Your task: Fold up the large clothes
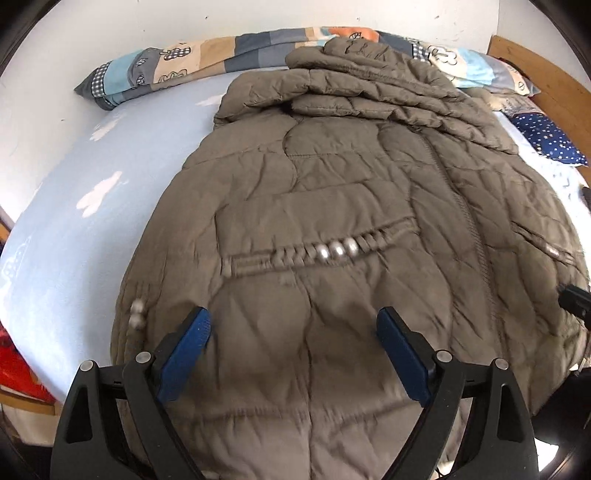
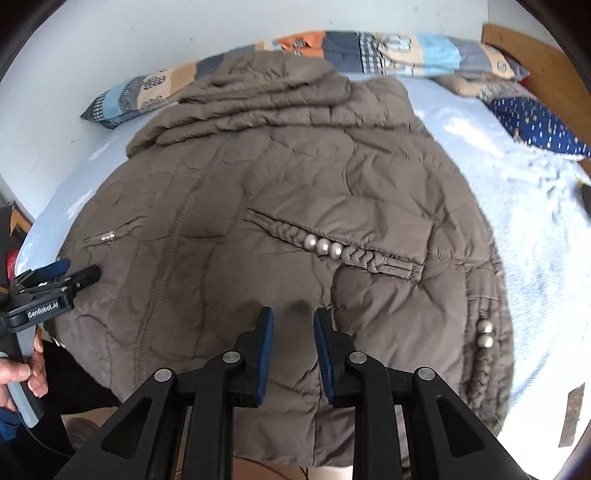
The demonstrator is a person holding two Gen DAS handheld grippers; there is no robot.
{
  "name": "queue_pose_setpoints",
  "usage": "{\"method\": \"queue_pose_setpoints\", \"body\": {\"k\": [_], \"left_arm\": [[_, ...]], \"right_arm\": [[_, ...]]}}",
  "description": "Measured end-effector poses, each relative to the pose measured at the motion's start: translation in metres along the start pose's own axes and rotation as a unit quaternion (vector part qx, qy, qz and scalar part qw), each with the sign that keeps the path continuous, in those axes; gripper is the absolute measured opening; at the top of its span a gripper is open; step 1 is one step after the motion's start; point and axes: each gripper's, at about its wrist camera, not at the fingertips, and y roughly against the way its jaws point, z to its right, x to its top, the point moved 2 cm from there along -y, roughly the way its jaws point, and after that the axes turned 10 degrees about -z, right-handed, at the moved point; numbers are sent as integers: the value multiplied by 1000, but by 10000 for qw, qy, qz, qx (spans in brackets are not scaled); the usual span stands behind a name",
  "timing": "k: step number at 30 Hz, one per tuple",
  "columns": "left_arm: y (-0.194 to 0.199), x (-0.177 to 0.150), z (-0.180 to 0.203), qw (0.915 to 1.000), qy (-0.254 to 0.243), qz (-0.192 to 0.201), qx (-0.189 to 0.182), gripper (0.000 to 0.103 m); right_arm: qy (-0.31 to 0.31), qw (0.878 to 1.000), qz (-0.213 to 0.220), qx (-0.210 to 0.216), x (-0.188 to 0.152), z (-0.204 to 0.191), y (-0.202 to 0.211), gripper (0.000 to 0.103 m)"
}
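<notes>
Ahead of both my grippers is a bed (image 1: pixel 66 206) with a pale blue sheet printed with white shapes, set against a white wall (image 1: pixel 110 33). A patchwork pillow (image 1: pixel 177 66) lies along the far edge, and a navy dotted cushion (image 2: pixel 539 125) sits far right by a wooden headboard (image 2: pixel 535 62). A large taupe quilted coat (image 1: pixel 332 192) is spread flat directly beneath and beyond both grippers, its top bunched toward the pillow. My left gripper (image 1: pixel 293 328) hovers over the coat's lower part with its jaws spread wide, nothing between them. My right gripper (image 2: pixel 293 332) hangs above the hem, jaws narrowly parted, pinching nothing. A braided pocket trim with silver beads (image 2: pixel 325 245) lies just beyond it.
</notes>
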Motion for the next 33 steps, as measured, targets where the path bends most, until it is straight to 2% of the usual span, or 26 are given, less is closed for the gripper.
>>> {"method": "queue_pose_setpoints", "body": {"k": [5,7,9,11,13,16,18,20,22,24,27,30,31,32,33], "left_arm": [[17,-17,3,10000,-30,59,7,91],[19,-21,6,10000,-57,46,-3,91],[4,-25,8,9997,-101,-220,-32,91],[-9,-29,9,9992,-152,-370,-27,91],[-9,-28,9,9991,-192,-368,-58,91],[12,-21,-3,9995,-97,-102,-299,91],[28,-16,-20,9990,65,25,-450,91],[39,-14,-48,9977,380,63,-556,91],[40,-12,-79,9956,764,-28,-535,91],[30,-15,-117,9902,1238,-344,-538,91],[11,-28,-145,9798,1683,-703,-817,91],[-11,-49,-166,9596,2270,-1031,-1305,91],[-16,-52,-170,9503,2462,-1093,-1561,91],[-18,-52,-171,9451,2543,-1101,-1734,91],[-19,-51,-172,9439,2553,-1111,-1774,91]], "right_arm": [[358,9993,-17,-132,-13,-18,5,26],[455,9988,-149,-100,-17,-23,0,33],[477,9979,-430,-93,-23,-23,-14,40],[441,9973,-593,-42,-27,-19,-22,40],[305,9977,-573,185,-27,-12,-18,40],[-213,9967,-228,743,-26,15,12,40],[-716,9916,88,1078,-29,47,40,40],[-1103,9884,259,1013,-36,78,58,40],[-1409,9868,218,768,-47,113,67,40],[-1712,9830,83,656,-60,142,67,42],[-2355,9651,-180,1134,-75,168,56,42],[-2618,9575,-440,1124,-81,179,41,43],[-2650,9547,-500,1260,-81,177,37,44],[-2668,9522,-549,1384,-81,174,33,45],[-2681,9501,-605,1477,-82,173,30,47]]}}
